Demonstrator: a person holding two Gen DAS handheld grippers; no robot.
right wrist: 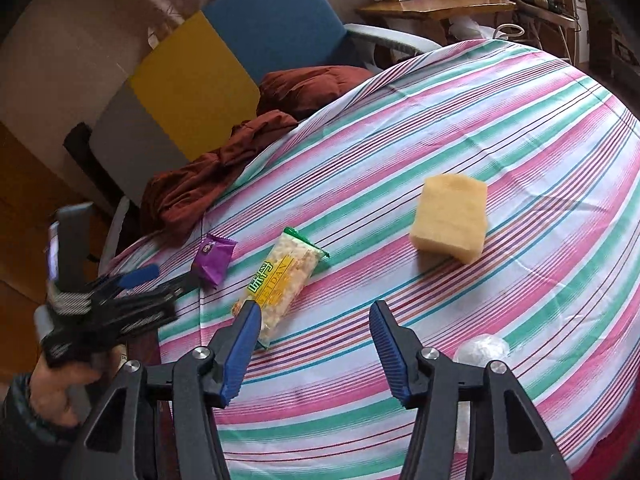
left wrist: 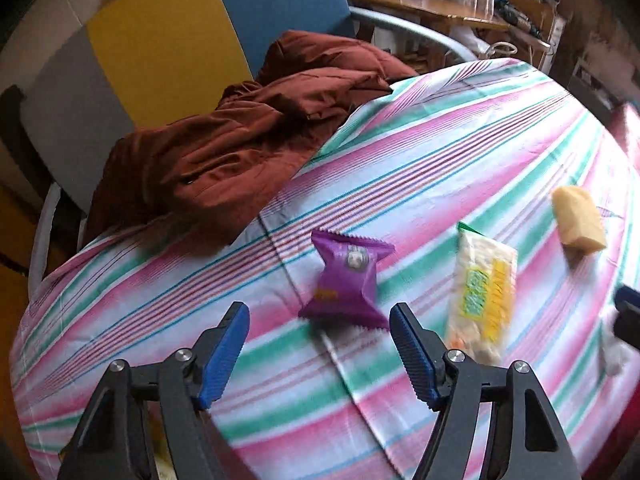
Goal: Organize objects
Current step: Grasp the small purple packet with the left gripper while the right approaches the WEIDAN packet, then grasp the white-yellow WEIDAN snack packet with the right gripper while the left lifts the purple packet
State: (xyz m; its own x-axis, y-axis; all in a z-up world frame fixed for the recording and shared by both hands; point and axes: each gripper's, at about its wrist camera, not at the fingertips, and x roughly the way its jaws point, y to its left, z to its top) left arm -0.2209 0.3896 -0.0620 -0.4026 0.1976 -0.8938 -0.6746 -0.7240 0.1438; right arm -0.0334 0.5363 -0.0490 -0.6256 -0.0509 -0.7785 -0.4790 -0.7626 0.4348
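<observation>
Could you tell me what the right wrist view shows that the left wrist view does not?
Only the right wrist view shows the left gripper from outside, the hand holding it, and the right gripper, open. Only the left wrist view looks along the left gripper's own open fingers. Both share the purple packet, snack bag, yellow sponge, striped cloth and brown garment.

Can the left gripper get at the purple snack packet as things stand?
Probably yes. The left gripper is open and empty, aimed at the purple snack packet just ahead; only bare striped tablecloth lies between, and the clear rice-cracker packet sits off to one side.
</observation>
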